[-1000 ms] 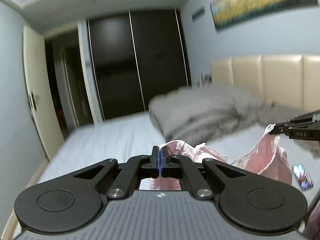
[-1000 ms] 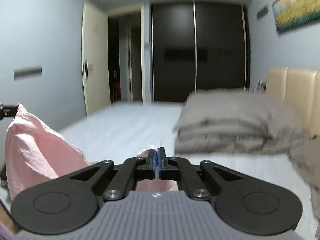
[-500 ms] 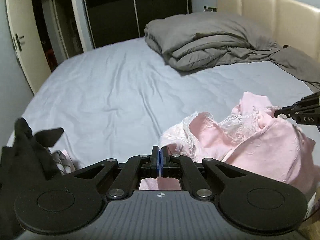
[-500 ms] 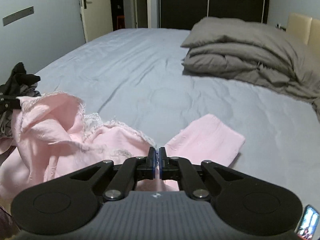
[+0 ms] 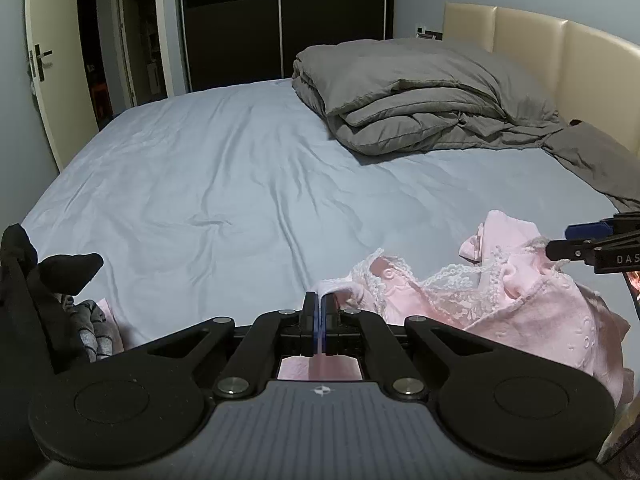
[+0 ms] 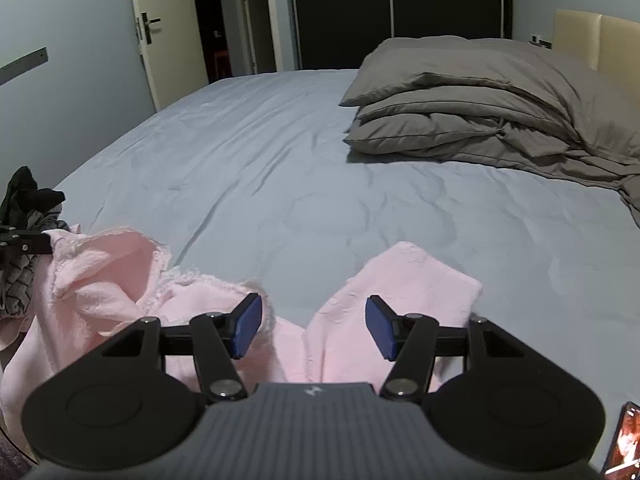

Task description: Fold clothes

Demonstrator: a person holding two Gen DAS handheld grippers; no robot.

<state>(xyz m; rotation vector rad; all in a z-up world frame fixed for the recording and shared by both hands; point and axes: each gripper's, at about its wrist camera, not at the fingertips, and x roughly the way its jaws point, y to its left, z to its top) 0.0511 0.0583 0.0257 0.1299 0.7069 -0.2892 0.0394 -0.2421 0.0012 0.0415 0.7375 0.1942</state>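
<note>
Pinching a fold of the pink garment (image 5: 532, 320), the left claw (image 5: 319, 304) has its two blue-padded fingers pressed together, with a strip of pink cloth caught between them and showing again in the gap just behind the pads; the rest of the garment spreads to that claw's right, lace trim uppermost, crumpled on the pale blue bedsheet (image 5: 224, 184); seen from the left wrist, the right claw (image 5: 560, 242) reaches in from the right edge with its fingers parted, one dark tip lying against the lace edge, though I cannot tell whether it truly touches; white letters on its arm read "DAS", the rest cut off by the frame edge.

From the right wrist, the right claw (image 6: 314, 326) stands wide, its blue pads (image 6: 248, 326) well apart and gripping nothing; the pink garment (image 6: 96, 276) lies beneath and ahead of it, one flap bunched to the left, another flap spread flat to the right, bare sheet showing between the two ahead of the pads; the left claw's dark tip enters at the far left edge, against the pink cloth; a pile of dark clothes (image 6: 24, 216) sits beyond it; a folded grey duvet (image 6: 480, 100) rests far ahead and to the right; a lit phone (image 6: 624, 444) lies low at the right corner, its screen unreadable.
</note>
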